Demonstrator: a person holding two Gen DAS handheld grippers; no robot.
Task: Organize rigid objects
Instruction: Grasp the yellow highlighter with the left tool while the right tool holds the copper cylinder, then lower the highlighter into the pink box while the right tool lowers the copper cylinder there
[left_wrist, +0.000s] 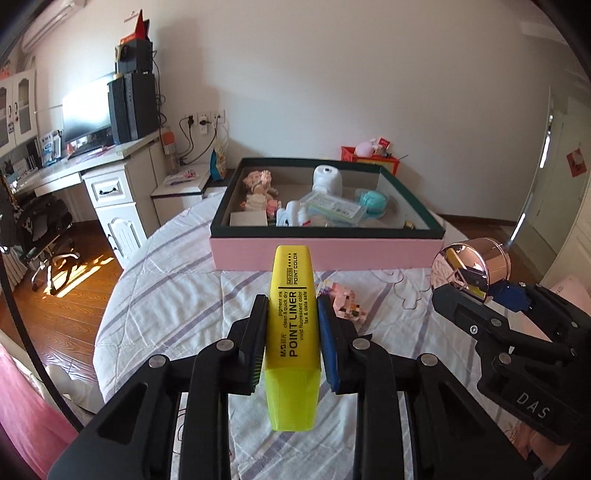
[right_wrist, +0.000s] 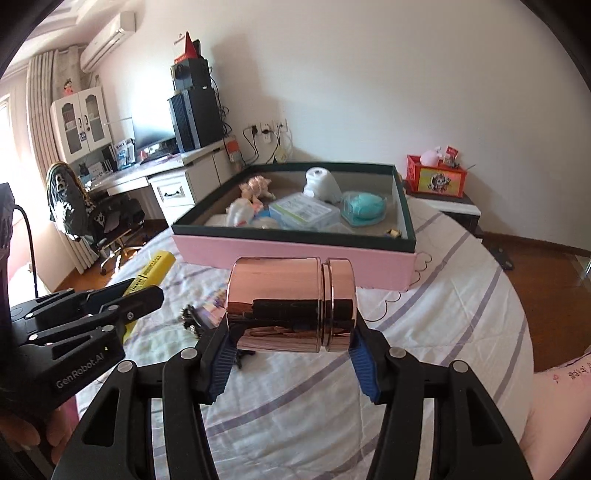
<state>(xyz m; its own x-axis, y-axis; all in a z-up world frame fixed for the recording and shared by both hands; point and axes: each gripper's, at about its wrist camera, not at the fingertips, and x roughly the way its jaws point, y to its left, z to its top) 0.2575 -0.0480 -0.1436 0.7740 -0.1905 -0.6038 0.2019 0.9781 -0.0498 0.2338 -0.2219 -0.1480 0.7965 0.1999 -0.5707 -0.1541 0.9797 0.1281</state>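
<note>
At nine o'clock we see our left gripper (left_wrist: 291, 332), its jaws clamped on a yellow highlighter (left_wrist: 293, 325) that points toward twelve, held above the bed (left_wrist: 177, 295). At twelve o'clock sits the pink box (left_wrist: 325, 251) with toys and packets inside. At three o'clock our right gripper (right_wrist: 291, 354) has its jaws clamped end to end on a rose-gold jar (right_wrist: 291, 302), lying crosswise above the bed, just short of the box.

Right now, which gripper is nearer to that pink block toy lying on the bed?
Left. The left gripper hangs just beside the block toy; the right gripper is further off to its other side.
</note>
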